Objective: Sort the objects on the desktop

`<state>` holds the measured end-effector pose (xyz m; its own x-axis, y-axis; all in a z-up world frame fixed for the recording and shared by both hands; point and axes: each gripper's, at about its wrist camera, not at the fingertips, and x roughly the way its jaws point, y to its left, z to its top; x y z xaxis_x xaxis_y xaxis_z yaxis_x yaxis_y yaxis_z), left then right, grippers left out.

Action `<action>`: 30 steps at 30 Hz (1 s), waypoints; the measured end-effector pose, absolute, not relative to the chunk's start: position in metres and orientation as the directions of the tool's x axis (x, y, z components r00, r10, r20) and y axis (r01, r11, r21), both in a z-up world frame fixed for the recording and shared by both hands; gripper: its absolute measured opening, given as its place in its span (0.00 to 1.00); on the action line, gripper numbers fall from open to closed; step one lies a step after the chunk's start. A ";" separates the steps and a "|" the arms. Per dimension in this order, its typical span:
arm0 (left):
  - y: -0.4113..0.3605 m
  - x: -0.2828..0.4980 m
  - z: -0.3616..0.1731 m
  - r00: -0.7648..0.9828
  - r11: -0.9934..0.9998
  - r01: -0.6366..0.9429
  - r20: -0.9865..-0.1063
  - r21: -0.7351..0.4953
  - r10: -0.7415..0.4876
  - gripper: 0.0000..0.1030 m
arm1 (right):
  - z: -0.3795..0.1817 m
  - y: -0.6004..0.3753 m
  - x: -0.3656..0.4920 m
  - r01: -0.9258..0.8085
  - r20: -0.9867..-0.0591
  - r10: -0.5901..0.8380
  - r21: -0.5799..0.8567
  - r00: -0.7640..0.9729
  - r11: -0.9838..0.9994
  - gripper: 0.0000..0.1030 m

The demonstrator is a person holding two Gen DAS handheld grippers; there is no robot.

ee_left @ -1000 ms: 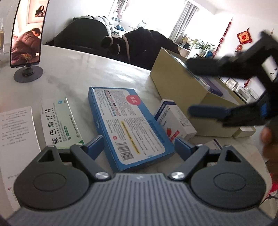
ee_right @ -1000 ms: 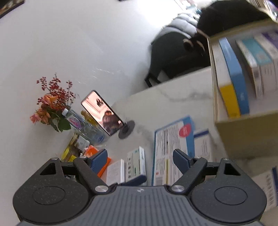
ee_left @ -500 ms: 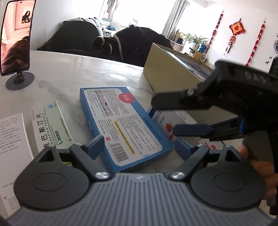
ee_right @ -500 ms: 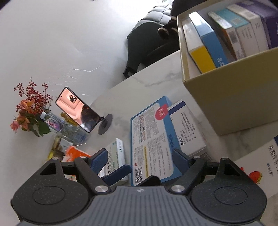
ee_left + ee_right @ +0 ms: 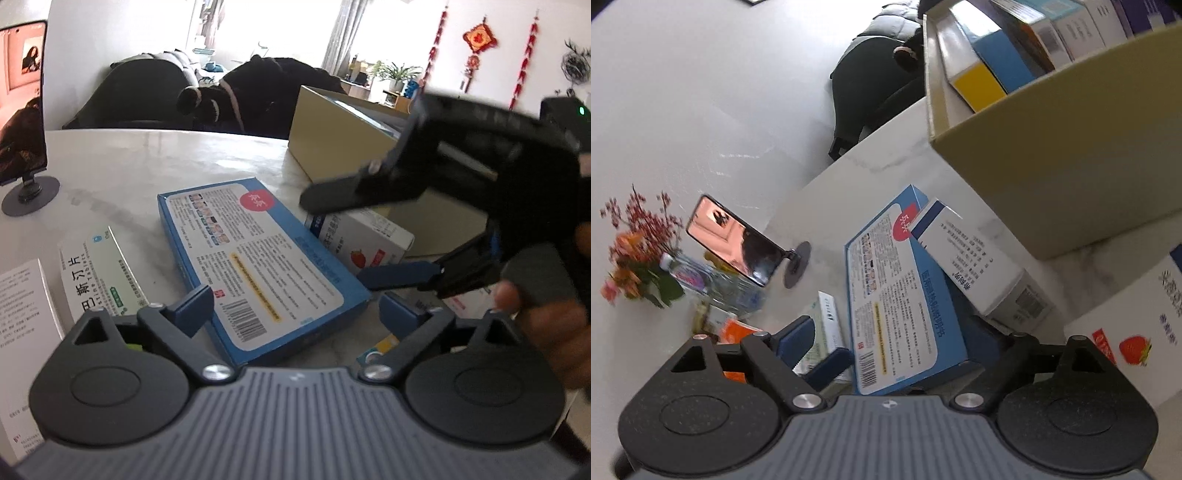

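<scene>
Nearest the left wrist camera, the left tool (image 5: 295, 301) stands wide with nothing pressed by its pads, its jaws having just been opening; the near end of the flat blue box (image 5: 255, 258) lies between its fingers on the pale marble counter (image 5: 147, 162). Left of that box a green-and-white tablet carton (image 5: 96, 273) lies flat, and a white leaflet-like carton (image 5: 22, 317) lies further left at the frame's edge. Just to the right, the right tool (image 5: 343, 236) reaches in from the side, held in a person's hand (image 5: 546, 317); its jaws too have just been opening and stand wide, one finger above and one below a white strawberry-print carton (image 5: 369, 240) without clearly touching it. From the right wrist view, the right tool (image 5: 897, 343) has the blue box's near end between its fingers, and the white carton with blue lettering (image 5: 979, 266) leans partly over that box's right edge. Another white strawberry carton (image 5: 1126, 325) lies close on the right. Beyond these stands an open cardboard box (image 5: 1052, 177) with several cartons upright inside. Farther left on the counter, a phone on a round stand (image 5: 738, 240) shows a lit screen, beside a bunch of red and orange flowers (image 5: 635, 258). Past the counter's far edge, dark chairs (image 5: 147, 96) are draped with dark clothing.
</scene>
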<state>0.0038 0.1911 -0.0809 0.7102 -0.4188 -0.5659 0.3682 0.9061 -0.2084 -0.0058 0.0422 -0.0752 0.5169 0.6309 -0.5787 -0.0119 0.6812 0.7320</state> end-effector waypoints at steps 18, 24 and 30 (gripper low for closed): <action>0.182 -0.006 -0.078 0.691 0.895 0.429 -0.594 -0.122 -0.412 0.91 | -0.070 0.029 -0.007 0.004 -0.563 0.626 0.745 0.540 0.667 0.84; 0.178 -0.002 -0.079 0.687 0.893 0.442 -0.606 -0.088 -0.400 0.92 | -0.080 0.036 -0.006 -0.014 -0.584 0.634 0.730 0.507 0.683 0.87; 0.176 -0.003 -0.080 0.684 0.883 0.463 -0.602 -0.079 -0.412 0.92 | -0.083 0.048 -0.001 -0.024 -0.497 0.770 0.834 0.400 0.551 0.81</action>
<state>-0.0030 0.1757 -0.0803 0.6836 -0.4122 -0.6024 0.4628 0.8829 -0.0789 -0.0011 0.0484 -0.0827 0.4002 0.7698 -0.4973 -0.0241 0.5513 0.8340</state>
